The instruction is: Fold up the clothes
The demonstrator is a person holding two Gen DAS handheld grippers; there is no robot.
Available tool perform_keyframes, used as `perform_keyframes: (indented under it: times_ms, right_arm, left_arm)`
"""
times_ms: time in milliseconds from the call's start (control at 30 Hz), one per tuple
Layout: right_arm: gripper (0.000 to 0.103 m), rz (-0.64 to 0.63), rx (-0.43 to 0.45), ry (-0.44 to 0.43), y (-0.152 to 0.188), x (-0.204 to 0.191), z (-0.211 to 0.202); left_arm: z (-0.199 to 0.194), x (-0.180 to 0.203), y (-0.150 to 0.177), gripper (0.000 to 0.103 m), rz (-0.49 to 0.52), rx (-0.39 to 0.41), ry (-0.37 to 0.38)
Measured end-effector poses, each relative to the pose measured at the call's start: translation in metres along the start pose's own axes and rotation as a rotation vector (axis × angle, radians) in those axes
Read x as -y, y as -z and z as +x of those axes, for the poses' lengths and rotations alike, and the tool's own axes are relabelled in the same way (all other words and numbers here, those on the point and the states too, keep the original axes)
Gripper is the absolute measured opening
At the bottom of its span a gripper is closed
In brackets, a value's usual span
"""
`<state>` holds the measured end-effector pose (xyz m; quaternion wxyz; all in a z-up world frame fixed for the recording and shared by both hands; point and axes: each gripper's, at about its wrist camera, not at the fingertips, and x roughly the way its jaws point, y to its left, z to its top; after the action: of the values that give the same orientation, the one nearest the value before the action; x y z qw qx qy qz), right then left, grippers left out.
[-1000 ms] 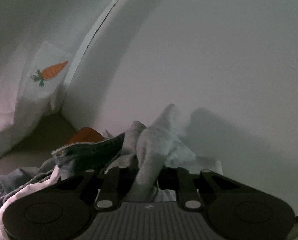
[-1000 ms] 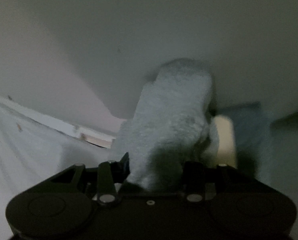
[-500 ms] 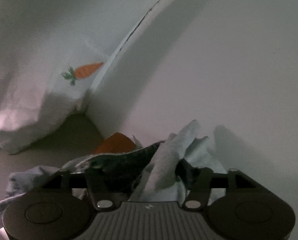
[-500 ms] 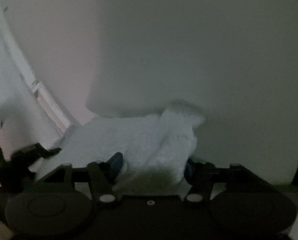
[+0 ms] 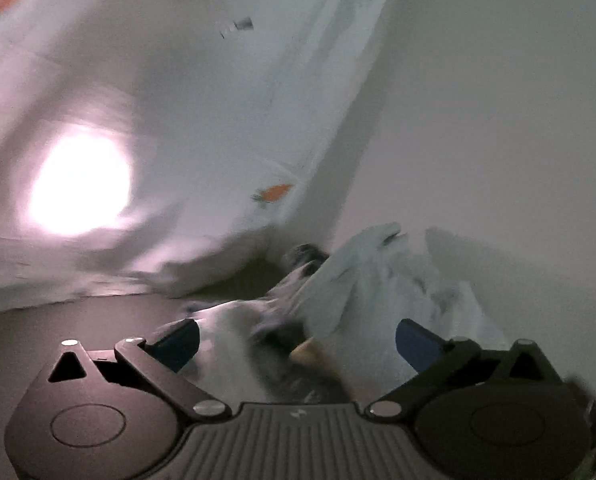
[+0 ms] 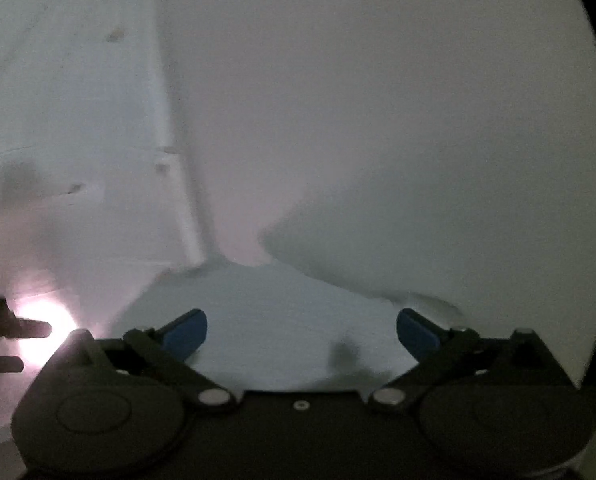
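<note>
1. Left view: the left tool (image 5: pixel 296 334) is spread wide and released over a clothes heap (image 5: pixel 362 280) against the wall (image 5: pixel 498 120). Closing here could pinch several layers together. A carrot-print sheet (image 5: pixel 226 128) hangs beside the heap.
2. Right view: the right tool (image 6: pixel 302 330) gapes, grasping nothing, over a pale cloth (image 6: pixel 266 320) by the same wall; dim, blurred light risks a misjudged grab.

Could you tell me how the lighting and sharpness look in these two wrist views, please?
Left wrist view: dim, with a blown-out glare patch on the white sheet; the pile of clothes between the open left tongs is motion-smeared. Right wrist view: dim and soft, a smaller glare spot at the left edge, pale cloth between the open right tongs.
</note>
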<state>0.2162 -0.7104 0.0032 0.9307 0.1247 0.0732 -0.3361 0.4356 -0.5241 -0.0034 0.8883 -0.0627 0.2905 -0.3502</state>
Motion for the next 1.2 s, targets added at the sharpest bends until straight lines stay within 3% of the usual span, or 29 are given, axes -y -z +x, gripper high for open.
perform_keyframes:
  times_ms: [100,233,333,400,433,567,667,833,1033,1200]
  right_arm:
    - [0.103,-0.047,0.053,-0.12,-0.007,-0.024,-0.017]
    - [0.103,-0.071,0.117,-0.278,-0.012,-0.054,-0.044]
    - [0.103,-0.087,0.119,-0.388,-0.011,-0.072,-0.072]
    - [0.103,-0.105,0.112,-0.451,-0.006,-0.084,-0.089]
    - [0.103,-0.116,0.107,-0.48,-0.004,-0.09,-0.098]
    - [0.103,-0.156,0.06,-0.571,0.009,-0.117,-0.153]
    - [0.103,-0.184,0.032,-0.618,0.025,-0.139,-0.204]
    - [0.103,-0.257,-0.024,-0.683,0.055,-0.175,-0.28]
    - [0.103,-0.259,-0.161,-0.735,0.084,-0.206,-0.351]
    - [0.103,-0.335,-0.276,-0.692,0.111,-0.219,-0.401]
  left_arm:
    - [-0.053,-0.001,0.02,0.103,0.028,0.067,-0.048]
    - [-0.123,-0.011,0.046,0.103,-0.05,0.16,-0.11]
    - [-0.183,-0.018,0.071,0.103,-0.114,0.301,-0.159]
    - [-0.222,-0.022,0.092,0.103,-0.121,0.434,-0.201]
    - [-0.239,-0.023,0.098,0.103,-0.11,0.459,-0.234]
    - [-0.298,-0.032,0.116,0.103,-0.058,0.447,-0.328]
    - [-0.339,-0.04,0.128,0.103,-0.019,0.395,-0.409]
    - [-0.402,-0.049,0.161,0.103,0.126,0.325,-0.579]
    - [-0.481,-0.073,0.198,0.103,0.087,0.247,-0.657]
    - [-0.533,-0.09,0.235,0.103,0.04,0.187,-0.696]
